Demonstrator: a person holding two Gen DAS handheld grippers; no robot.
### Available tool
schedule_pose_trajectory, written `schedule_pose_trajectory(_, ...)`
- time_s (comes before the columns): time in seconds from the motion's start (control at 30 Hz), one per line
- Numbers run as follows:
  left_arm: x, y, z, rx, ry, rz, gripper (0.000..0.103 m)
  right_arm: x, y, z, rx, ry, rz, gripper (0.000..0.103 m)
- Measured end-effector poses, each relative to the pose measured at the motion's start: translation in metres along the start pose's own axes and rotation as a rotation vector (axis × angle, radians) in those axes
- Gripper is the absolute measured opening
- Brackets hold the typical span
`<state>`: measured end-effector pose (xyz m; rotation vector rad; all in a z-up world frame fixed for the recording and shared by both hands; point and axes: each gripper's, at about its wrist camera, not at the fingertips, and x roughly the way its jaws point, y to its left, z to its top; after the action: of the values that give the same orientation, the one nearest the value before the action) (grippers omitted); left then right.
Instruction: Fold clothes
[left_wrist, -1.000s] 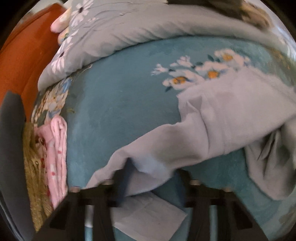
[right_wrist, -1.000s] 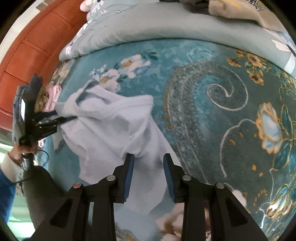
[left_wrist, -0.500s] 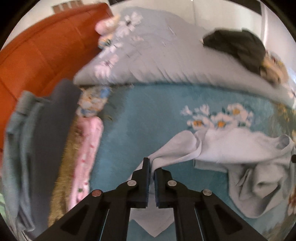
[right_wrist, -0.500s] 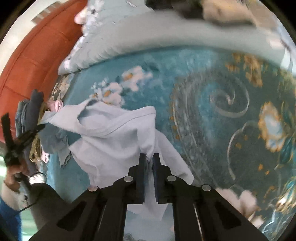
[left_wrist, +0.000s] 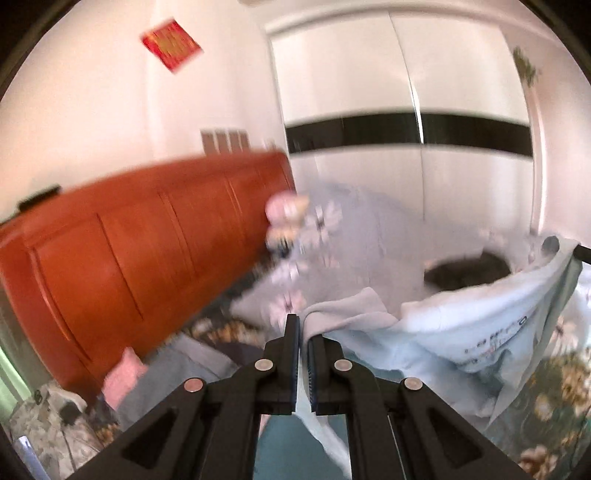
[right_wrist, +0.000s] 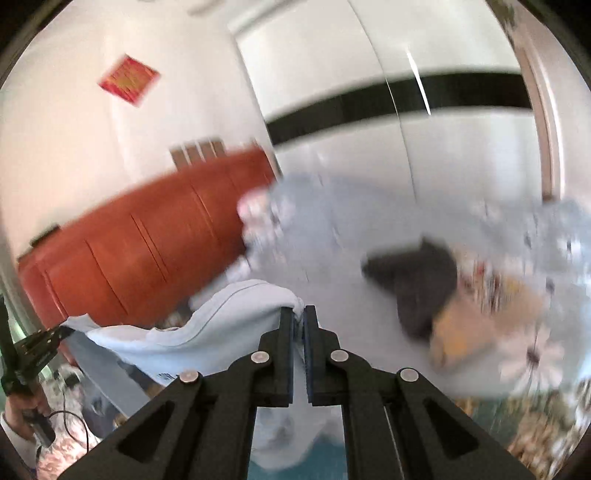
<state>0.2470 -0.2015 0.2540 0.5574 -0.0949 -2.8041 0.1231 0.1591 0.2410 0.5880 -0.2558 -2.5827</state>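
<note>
Left gripper and right gripper both pinched tight on the pale blue shirt, fingers nearly touching. Shirt stretched between them, hanging above the bed, near the headboard.

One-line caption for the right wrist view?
Right gripper shut on pale blue T-shirt, held up before an orange-brown headboard.

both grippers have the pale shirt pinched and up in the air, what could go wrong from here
The left gripper and right gripper each pinch only a thin edge of the pale shirt, so a corner could slip out. The hanging cloth looks bunched between them, so it may land creased on the bed.
</note>
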Motion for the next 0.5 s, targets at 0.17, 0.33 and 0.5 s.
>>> schedule_pose_trajectory(0.17, -0.068, 0.001, 0.002, -0.005, -0.089, 0.003, 0.005, -0.064, 0.024, 0.010, -0.074, -0.106, 0.024, 0.004)
schedule_pose_trajectory(0.33, -0.123, 0.000, -0.006, -0.011, -0.125, -0.022, 0.005, -0.125, 0.029, -0.008, -0.113, -0.144, 0.061, 0.004)
schedule_pose_trajectory(0.5, -0.136, 0.001, 0.007, 0.009, -0.102, -0.056, 0.005, -0.163, 0.035, 0.002, -0.170, -0.187, 0.062, 0.004)
